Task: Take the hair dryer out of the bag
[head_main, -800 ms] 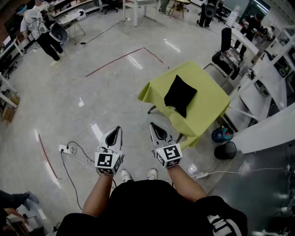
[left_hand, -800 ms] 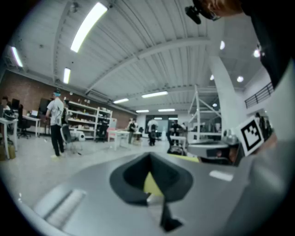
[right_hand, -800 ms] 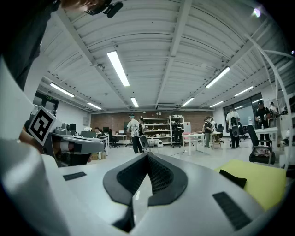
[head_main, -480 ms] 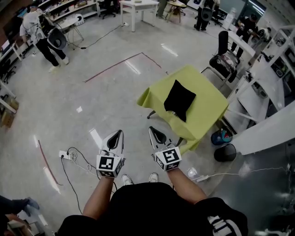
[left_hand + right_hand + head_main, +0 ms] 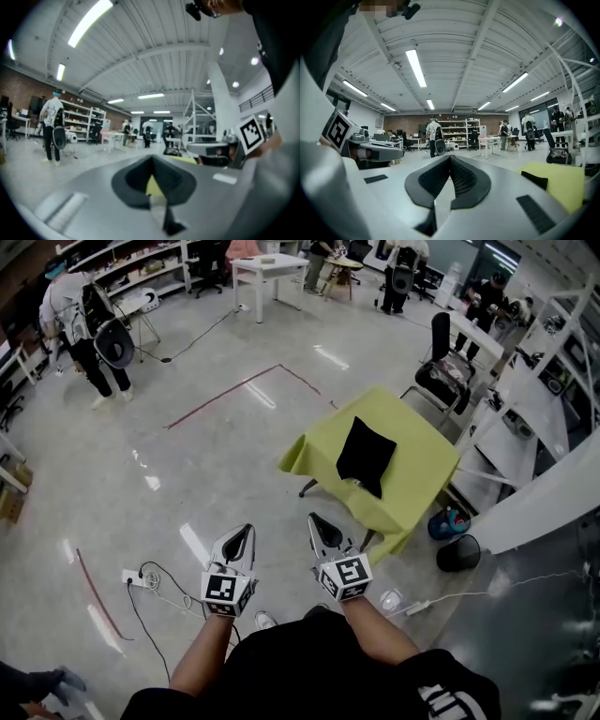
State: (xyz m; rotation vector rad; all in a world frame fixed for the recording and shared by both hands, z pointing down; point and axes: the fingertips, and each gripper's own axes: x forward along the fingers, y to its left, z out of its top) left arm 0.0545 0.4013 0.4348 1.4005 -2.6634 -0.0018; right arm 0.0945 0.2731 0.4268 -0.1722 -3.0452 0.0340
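Head view shows the black bag (image 5: pixel 366 454), soft and plump, lying on the yellow-green table (image 5: pixel 424 463), its long axis running toward the person, narrower end nearest. Well short of it, the left gripper (image 5: pixel 246 532) and right gripper (image 5: pixel 316 520) hover, jaws pressed together on nothing.

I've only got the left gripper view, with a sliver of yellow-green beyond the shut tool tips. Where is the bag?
Observer: The black fabric bag lies on the square table draped in yellow-green cloth, ahead and to the right.
Operator: And the right tool?
Observer: The right tool is shut and empty, beside the left tool.
Operator: Any trip hazards?
Observer: A white power strip lies on the grey floor, left of the left tool.
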